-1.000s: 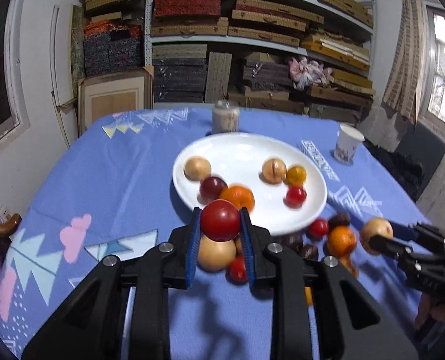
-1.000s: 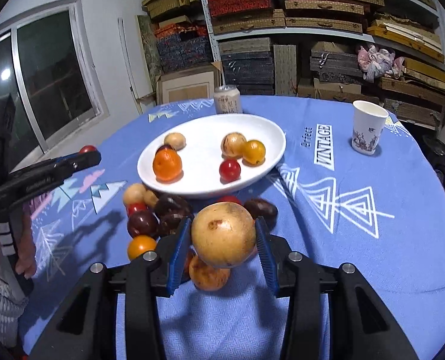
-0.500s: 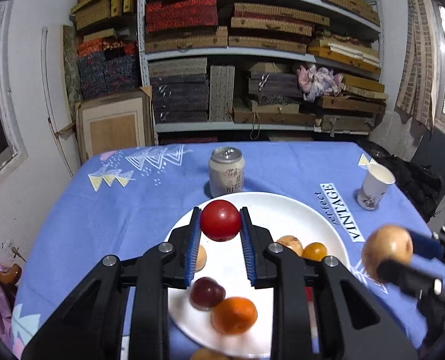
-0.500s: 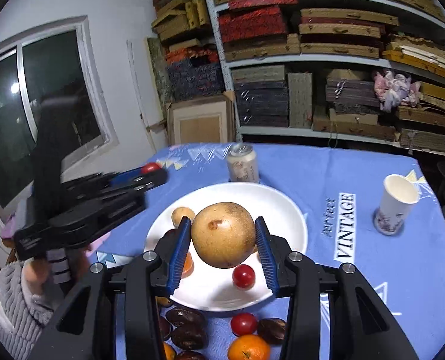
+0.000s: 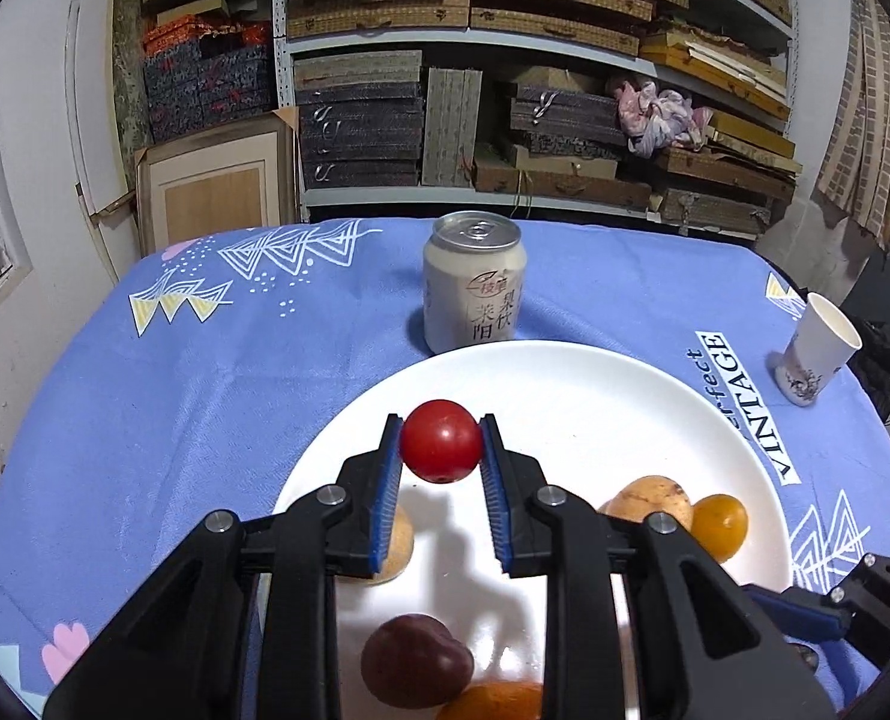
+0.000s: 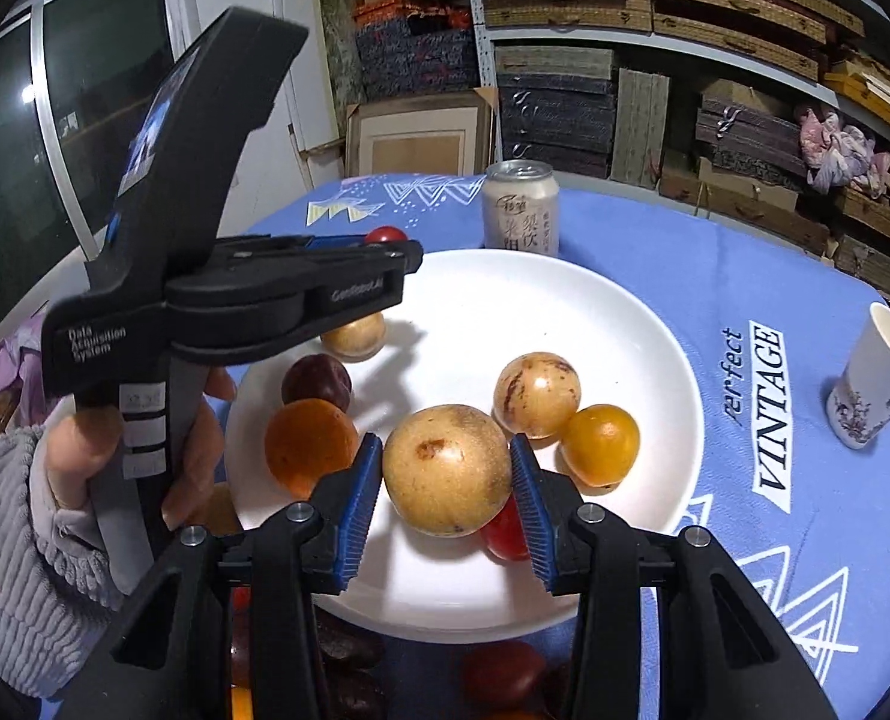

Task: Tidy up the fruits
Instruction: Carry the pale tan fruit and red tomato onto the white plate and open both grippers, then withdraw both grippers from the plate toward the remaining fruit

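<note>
My left gripper [image 5: 440, 450] is shut on a red round fruit [image 5: 440, 441] and holds it above the white plate [image 5: 565, 384]. My right gripper [image 6: 448, 474] is shut on a tan round fruit [image 6: 448, 468] over the same plate [image 6: 505, 312]. On the plate lie a speckled tan fruit [image 6: 536, 394], a yellow-orange fruit [image 6: 601, 444], an orange [image 6: 309, 450], a dark plum [image 6: 315, 381], a small tan fruit [image 6: 354, 336] and a red fruit [image 6: 502, 531] partly hidden under my right fingers. The left gripper also shows in the right wrist view [image 6: 396, 246].
A drink can [image 5: 475, 282] stands just behind the plate. A paper cup [image 5: 817, 354] stands at the right on the blue tablecloth [image 5: 204, 372]. Several dark and red fruits [image 6: 499, 669] lie on the cloth in front of the plate. Shelves of boxes stand behind the table.
Both grippers have moved forward and down over the plate with their fruits still held. The plate and can now look much closer.
</note>
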Demonstrator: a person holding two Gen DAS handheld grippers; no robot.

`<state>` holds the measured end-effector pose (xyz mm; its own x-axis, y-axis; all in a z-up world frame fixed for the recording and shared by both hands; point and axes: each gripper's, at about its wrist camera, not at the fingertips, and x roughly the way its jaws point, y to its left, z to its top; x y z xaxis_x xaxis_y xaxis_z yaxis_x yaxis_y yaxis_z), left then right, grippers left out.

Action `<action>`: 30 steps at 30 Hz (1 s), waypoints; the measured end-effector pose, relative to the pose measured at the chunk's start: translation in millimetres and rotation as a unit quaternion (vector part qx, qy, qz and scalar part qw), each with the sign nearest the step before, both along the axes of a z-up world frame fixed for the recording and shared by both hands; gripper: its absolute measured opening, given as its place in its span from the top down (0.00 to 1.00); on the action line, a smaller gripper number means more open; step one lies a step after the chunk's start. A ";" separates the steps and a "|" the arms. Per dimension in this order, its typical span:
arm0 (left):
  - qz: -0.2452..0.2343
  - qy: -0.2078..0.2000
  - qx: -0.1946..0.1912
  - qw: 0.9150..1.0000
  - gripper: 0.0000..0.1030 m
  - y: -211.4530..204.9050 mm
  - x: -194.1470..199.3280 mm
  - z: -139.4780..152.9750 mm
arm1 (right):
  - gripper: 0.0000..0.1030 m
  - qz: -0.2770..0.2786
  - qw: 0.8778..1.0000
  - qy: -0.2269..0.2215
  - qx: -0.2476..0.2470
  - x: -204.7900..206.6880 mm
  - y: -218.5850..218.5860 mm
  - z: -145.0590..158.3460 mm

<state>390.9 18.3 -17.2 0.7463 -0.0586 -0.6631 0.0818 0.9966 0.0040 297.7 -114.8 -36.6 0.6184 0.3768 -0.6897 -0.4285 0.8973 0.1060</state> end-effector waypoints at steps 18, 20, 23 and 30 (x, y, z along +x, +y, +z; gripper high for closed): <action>-0.041 0.063 0.022 0.997 0.60 -20.2 19.4 -20.8 | 0.56 0.030 0.999 0.019 -0.023 -8.4 19.9 -11.3; -0.040 0.062 0.014 0.997 0.45 -18.2 18.5 -19.3 | 0.55 0.030 0.999 0.019 -0.021 -8.7 20.2 -10.6; -0.036 0.054 0.006 0.998 0.35 -15.2 15.6 -15.8 | 0.44 0.027 0.999 0.017 -0.015 -6.1 17.2 -7.1; -0.015 0.026 -0.034 0.999 0.32 8.9 -5.4 15.0 | 0.42 0.013 1.000 -0.008 0.010 -11.5 3.7 18.2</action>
